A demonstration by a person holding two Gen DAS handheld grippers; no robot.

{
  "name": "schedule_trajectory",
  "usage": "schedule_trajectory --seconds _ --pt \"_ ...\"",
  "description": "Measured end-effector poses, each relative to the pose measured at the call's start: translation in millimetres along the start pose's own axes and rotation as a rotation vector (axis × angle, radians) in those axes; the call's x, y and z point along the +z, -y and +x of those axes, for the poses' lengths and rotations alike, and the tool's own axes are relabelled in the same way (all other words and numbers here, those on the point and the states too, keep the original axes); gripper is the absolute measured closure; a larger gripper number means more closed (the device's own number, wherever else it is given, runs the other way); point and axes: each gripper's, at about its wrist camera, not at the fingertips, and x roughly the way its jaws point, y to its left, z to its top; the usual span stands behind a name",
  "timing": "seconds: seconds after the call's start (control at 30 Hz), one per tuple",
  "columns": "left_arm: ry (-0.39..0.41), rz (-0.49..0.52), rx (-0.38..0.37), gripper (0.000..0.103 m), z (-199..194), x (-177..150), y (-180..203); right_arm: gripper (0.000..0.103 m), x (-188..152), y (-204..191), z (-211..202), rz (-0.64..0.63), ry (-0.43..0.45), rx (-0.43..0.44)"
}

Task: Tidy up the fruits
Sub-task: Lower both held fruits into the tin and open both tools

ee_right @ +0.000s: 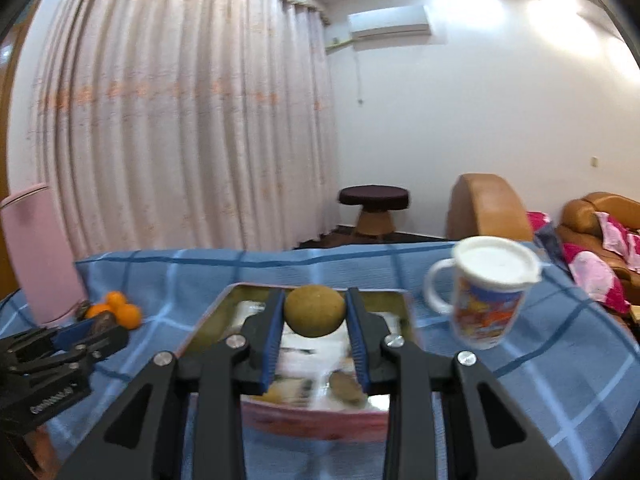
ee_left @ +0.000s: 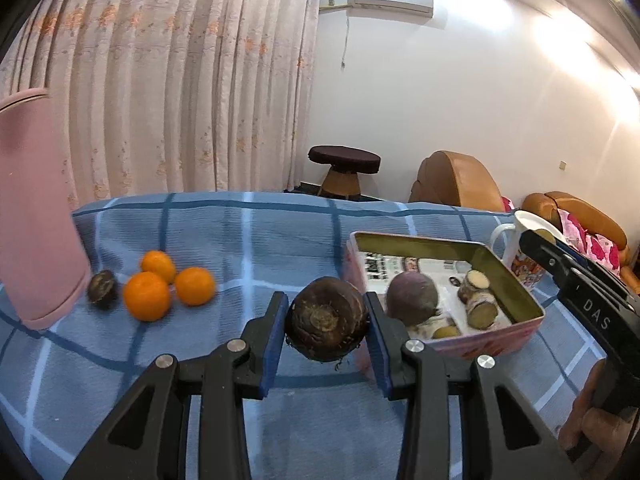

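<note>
My left gripper [ee_left: 326,320] is shut on a dark brown round fruit [ee_left: 326,320], held above the blue checked cloth just left of the pink tin box [ee_left: 500,344]. The tin holds a purple round fruit [ee_left: 412,298] and cut brown pieces [ee_left: 480,304]. Three oranges [ee_left: 146,296] and a small dark fruit [ee_left: 102,288] lie on the cloth to the left. My right gripper [ee_right: 315,312] is shut on a tan round fruit [ee_right: 315,312], hanging over the tin box [ee_right: 320,424]. The left gripper [ee_right: 86,330] shows at the left edge of the right wrist view.
A lidded white mug [ee_right: 488,292] with a colourful print stands right of the tin. A pink container [ee_left: 36,208] stands at the cloth's left end beside the oranges. Beyond the far edge are curtains, a dark stool [ee_left: 344,168] and brown sofas.
</note>
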Motion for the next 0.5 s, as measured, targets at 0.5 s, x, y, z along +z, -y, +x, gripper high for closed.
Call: schedule_trajectory --seconds 0.5 --pt "-0.059 0.047 -0.04 0.063 54.8 16.1 73.9 0.07 4.8 51.0 41.6 0.035 -0.094 -0.057"
